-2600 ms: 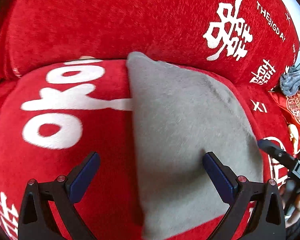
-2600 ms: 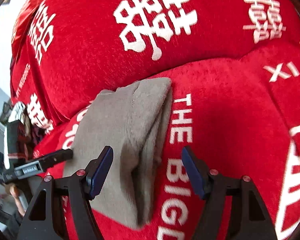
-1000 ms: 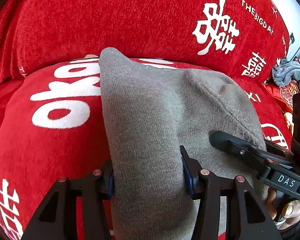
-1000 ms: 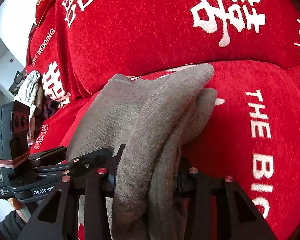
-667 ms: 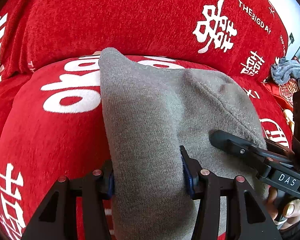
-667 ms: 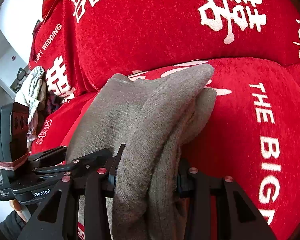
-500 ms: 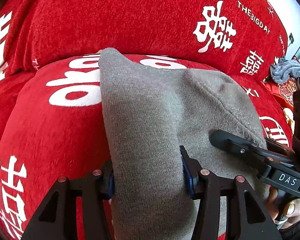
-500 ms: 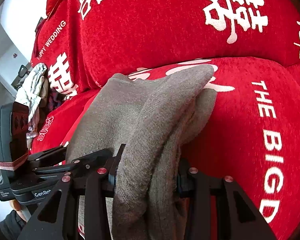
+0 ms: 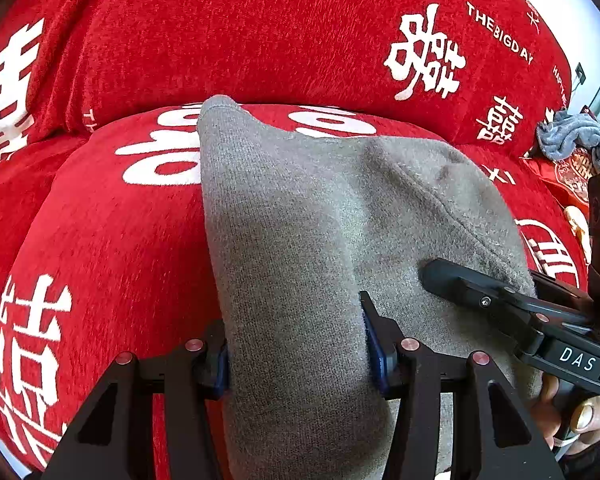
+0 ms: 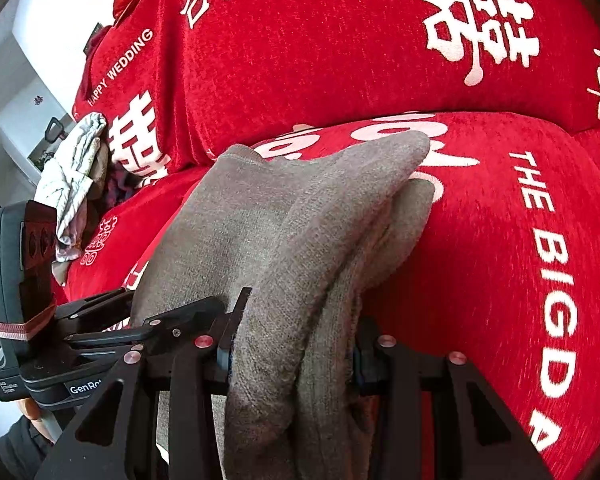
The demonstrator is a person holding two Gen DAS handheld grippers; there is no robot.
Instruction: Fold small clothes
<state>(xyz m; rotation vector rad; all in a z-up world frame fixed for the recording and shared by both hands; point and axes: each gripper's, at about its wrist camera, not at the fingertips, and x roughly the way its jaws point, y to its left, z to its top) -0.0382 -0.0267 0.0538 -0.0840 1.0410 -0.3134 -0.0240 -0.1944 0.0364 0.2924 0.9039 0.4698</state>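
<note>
A folded grey knit garment is lifted just above a red sofa seat printed with white characters. My left gripper is shut on the garment's near left part, blue pads pressing both sides of the thick fold. In the right wrist view the same grey garment shows several stacked layers, and my right gripper is shut on its right edge. The right gripper's finger lies across the cloth in the left wrist view. The left gripper's body shows at the left of the right wrist view.
The red sofa backrest rises right behind the seat. A grey-blue cloth lies at the far right of the sofa, seen in the right wrist view as a pale crumpled cloth. A person's fingers grip the right handle.
Both grippers, holding the garment, have slid sideways along the sofa; the seat's white print has shifted right in both views. The grips have not changed.
</note>
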